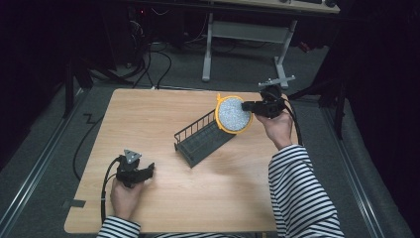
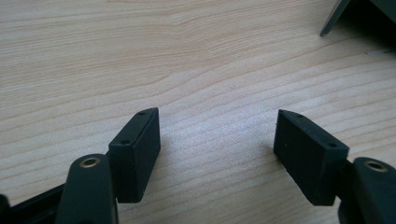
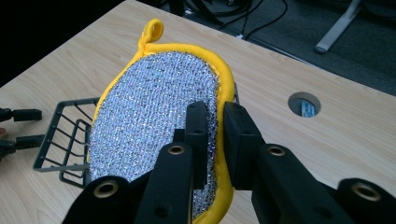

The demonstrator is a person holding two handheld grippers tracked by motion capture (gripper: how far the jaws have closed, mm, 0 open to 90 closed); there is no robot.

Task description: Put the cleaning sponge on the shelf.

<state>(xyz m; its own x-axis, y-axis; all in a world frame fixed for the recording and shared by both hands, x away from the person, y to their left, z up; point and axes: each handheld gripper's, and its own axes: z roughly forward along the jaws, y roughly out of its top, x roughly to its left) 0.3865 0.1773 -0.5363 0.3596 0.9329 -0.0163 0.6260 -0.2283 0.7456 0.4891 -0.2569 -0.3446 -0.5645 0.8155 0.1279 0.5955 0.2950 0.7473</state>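
A round scouring pad (image 1: 234, 114) with a silver mesh face and a yellow rim hangs above the far end of a dark wire rack (image 1: 203, 138). My right gripper (image 1: 250, 106) is shut on the pad's edge; in the right gripper view its jaws pinch the yellow rim of the pad (image 3: 159, 126), with the rack (image 3: 65, 140) behind and below. My left gripper (image 1: 148, 170) rests low over the wooden table (image 1: 163, 198) at the front left, open. Bare wood lies between the jaws of the left gripper (image 2: 217, 140).
A corner of the rack (image 2: 359, 14) shows at the top right of the left gripper view. The table has a round cable hole (image 3: 304, 103) near its far edge. Cables and a desk frame (image 1: 247, 44) stand on the floor beyond the table.
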